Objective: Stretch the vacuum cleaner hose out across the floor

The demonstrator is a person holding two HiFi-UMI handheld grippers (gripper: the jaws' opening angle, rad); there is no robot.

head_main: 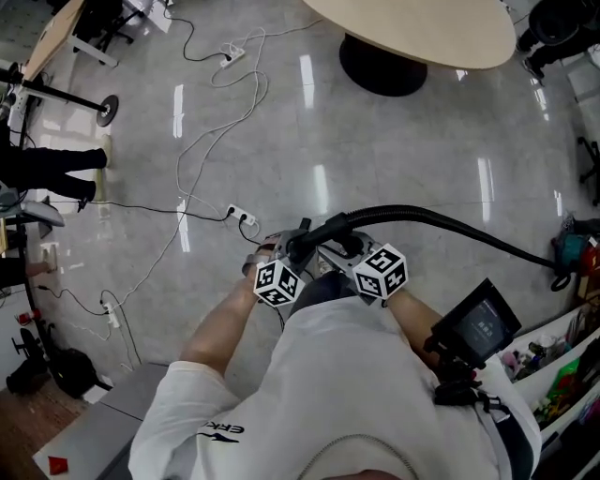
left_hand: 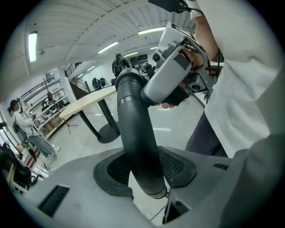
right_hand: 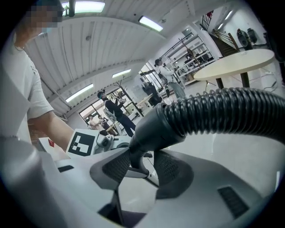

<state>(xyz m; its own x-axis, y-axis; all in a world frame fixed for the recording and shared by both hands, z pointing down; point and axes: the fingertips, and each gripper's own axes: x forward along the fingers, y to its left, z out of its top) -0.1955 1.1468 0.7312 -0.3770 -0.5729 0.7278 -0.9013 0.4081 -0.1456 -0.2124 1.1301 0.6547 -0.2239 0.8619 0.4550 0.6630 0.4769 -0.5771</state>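
Note:
The black vacuum hose (head_main: 422,217) arcs from my hands at the centre of the head view across the grey floor to a teal machine (head_main: 569,251) at the right edge. Both grippers hold its near end, side by side. My left gripper (head_main: 279,247) is shut on the smooth black end tube (left_hand: 136,129), which fills the gap between its pads (left_hand: 176,164). My right gripper (head_main: 330,247) is shut on the cuff (right_hand: 151,129) where the ribbed hose (right_hand: 222,113) begins. In each gripper view the other gripper shows just behind the hose.
A round table (head_main: 422,28) on a black foot (head_main: 382,66) stands ahead. White cables and power strips (head_main: 242,217) trail over the floor to the left. A person's legs (head_main: 56,164) show at the left edge. A screen (head_main: 483,323) and cluttered shelves (head_main: 553,375) lie at the right.

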